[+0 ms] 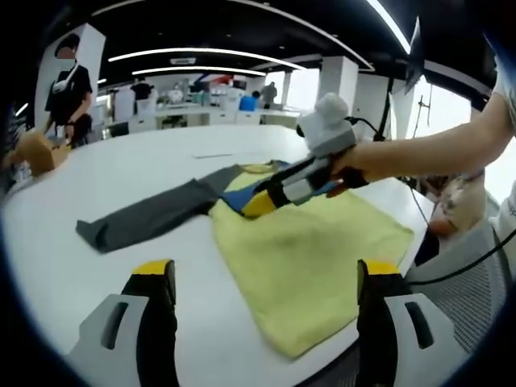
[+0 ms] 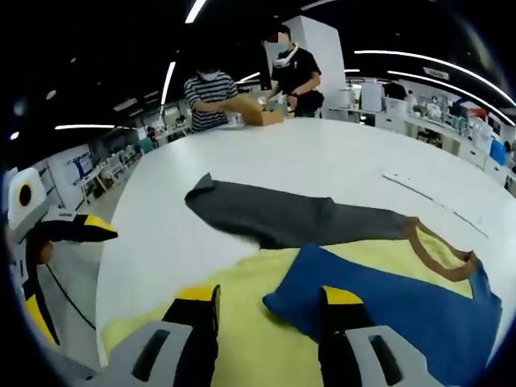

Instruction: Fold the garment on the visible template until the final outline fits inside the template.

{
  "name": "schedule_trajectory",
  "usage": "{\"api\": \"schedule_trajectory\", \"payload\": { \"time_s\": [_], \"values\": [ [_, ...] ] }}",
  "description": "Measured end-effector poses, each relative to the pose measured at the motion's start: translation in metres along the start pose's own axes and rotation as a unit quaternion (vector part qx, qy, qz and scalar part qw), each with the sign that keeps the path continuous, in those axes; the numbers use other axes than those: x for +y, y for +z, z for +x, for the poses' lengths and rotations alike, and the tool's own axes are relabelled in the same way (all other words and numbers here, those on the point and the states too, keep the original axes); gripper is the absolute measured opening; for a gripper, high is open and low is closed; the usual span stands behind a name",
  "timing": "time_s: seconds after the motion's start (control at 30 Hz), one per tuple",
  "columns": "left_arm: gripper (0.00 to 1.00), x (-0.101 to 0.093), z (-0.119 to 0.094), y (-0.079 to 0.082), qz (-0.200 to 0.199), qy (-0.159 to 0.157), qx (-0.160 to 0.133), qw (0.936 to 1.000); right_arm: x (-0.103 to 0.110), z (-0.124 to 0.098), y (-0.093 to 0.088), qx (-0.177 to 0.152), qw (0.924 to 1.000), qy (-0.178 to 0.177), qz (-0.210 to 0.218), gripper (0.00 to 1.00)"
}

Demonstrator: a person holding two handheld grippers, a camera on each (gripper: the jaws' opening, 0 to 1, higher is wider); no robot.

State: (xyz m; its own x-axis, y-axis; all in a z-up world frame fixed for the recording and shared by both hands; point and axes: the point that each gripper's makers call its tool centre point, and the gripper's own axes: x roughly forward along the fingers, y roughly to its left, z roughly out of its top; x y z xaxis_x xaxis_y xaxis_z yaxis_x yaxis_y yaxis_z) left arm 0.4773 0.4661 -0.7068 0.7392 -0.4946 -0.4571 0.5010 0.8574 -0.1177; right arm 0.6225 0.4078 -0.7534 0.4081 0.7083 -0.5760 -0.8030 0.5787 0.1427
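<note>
On the broad white table lies a pale yellow cloth template, and the garment, a blue top with a yellow body panel, tan neckline and long grey sleeve, rests on the template's far part, the sleeve running off onto bare table. The left gripper hovers with jaws wide apart and empty near the template's near edge. The right gripper, also parted, straddles the blue fabric's folded corner.

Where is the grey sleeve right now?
The grey sleeve lies flat on the white table, stretching away from the yellow body. In the right gripper view it lies beyond the blue sleeve.
</note>
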Motion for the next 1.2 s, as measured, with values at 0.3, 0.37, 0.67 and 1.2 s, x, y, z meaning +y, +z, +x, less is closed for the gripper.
{"api": "schedule_trajectory", "payload": {
  "time_s": [0.3,0.37,0.67,1.2],
  "values": [
    [0.99,0.003,0.000,0.002,-0.009,0.002,0.004,1.0000,-0.018,-0.024,0.006,-0.021,0.9996,-0.022,-0.001,0.77],
    [0.99,0.005,0.000,0.002,-0.012,0.002,0.003,0.9999,-0.025,-0.032,0.003,-0.023,0.9994,-0.026,0.007,0.80],
    [0.99,0.014,0.004,0.008,-0.005,0.008,0.004,0.9999,-0.058,-0.073,-0.013,-0.033,0.9966,-0.067,0.035,0.88],
    [0.92,0.023,0.032,0.029,-0.001,0.011,-0.006,0.9999,-0.120,-0.143,-0.043,-0.050,0.9853,-0.141,0.083,0.74]
  ]
}}
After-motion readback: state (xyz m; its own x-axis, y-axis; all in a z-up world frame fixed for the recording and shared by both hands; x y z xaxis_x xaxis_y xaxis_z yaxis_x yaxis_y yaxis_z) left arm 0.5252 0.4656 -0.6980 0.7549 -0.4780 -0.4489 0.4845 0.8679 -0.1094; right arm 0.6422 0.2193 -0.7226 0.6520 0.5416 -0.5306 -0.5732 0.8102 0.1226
